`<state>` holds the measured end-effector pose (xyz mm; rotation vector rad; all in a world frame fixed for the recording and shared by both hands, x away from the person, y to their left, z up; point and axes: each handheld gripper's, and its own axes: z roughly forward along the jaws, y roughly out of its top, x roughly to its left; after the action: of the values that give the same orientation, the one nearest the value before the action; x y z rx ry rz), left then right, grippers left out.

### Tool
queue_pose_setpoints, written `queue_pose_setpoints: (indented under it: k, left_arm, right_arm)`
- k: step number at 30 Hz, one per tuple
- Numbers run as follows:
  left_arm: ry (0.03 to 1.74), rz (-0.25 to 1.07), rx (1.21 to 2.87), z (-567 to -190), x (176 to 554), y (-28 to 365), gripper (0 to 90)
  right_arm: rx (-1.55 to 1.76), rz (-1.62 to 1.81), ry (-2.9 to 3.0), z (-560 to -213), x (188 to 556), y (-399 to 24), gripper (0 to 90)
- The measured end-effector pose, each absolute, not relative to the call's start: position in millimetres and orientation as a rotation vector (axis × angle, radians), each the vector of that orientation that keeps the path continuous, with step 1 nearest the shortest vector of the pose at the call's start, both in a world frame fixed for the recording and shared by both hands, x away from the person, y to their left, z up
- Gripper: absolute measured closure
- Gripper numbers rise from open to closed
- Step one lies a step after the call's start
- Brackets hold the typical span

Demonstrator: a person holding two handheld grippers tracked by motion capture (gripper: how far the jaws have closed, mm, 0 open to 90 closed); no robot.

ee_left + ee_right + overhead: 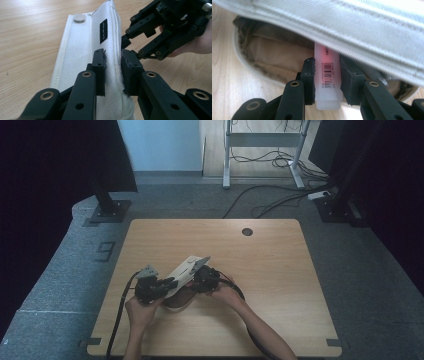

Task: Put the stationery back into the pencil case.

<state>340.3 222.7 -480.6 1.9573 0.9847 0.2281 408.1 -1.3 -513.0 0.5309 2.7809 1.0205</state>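
A white canvas pouch [186, 269] lies near the front of the wooden table [280, 270], its flap lifted. In the left gripper view, my left gripper [113, 65] is shut on the seamed edge of the flap [85, 50], which carries a snap button [79, 17] and a black label [103, 31]. My right gripper [327, 72] is shut on a translucent stick with a barcode label [328, 82], whose far end goes under the flap [362, 32] at the pouch's tan-lined mouth [274, 55]. From above, the left gripper [167, 282] and right gripper [196, 284] flank the pouch.
A round cable hole [247, 231] sits near the table's far edge. Beyond the table are grey carpet, black stand bases [107, 210], a white desk frame [227, 155] and loose cables [270, 200]. Bare wood stretches right of the hands.
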Motion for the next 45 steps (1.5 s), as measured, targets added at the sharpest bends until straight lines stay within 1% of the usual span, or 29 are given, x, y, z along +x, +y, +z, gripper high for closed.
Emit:
queue_pose_setpoints:
  k: [4,5,8,11,16,22,25,28,31,45]
  left_arm:
    - [0.985,0.226,1.958,-481,341,222,74.3]
    - [0.985,0.226,1.959,-481,341,223,74.3]
    - [0.986,0.224,1.958,-481,341,223,74.3]
    - [0.985,0.223,1.958,-482,341,223,74.2]
    - [0.985,0.221,1.959,-482,341,223,74.2]
    - [0.987,0.221,1.96,-482,341,223,74.1]
    - [0.986,0.219,1.96,-482,341,223,74.2]
    - [0.986,0.218,1.96,-482,341,223,74.1]
    - [0.985,0.219,1.961,-482,341,223,74.2]
    - [0.981,0.214,1.964,-482,342,222,74.1]
  right_arm:
    - [0.552,1.016,2.795,-518,412,0,64.4]
    - [0.555,1.016,2.789,-519,413,-1,62.5]
    - [0.559,1.031,2.778,-520,413,-5,53.0]
    - [0.573,1.031,2.768,-518,411,-12,49.4]
    - [0.587,1.034,2.763,-515,406,-28,47.5]
    - [0.6,1.006,2.772,-522,402,-40,47.5]
    - [0.619,0.989,2.783,-524,402,-44,52.1]
    - [0.627,0.973,2.801,-528,402,-45,63.4]
    - [0.637,0.972,2.801,-528,403,-43,70.0]
    - [0.614,0.972,2.754,-521,412,-16,75.0]
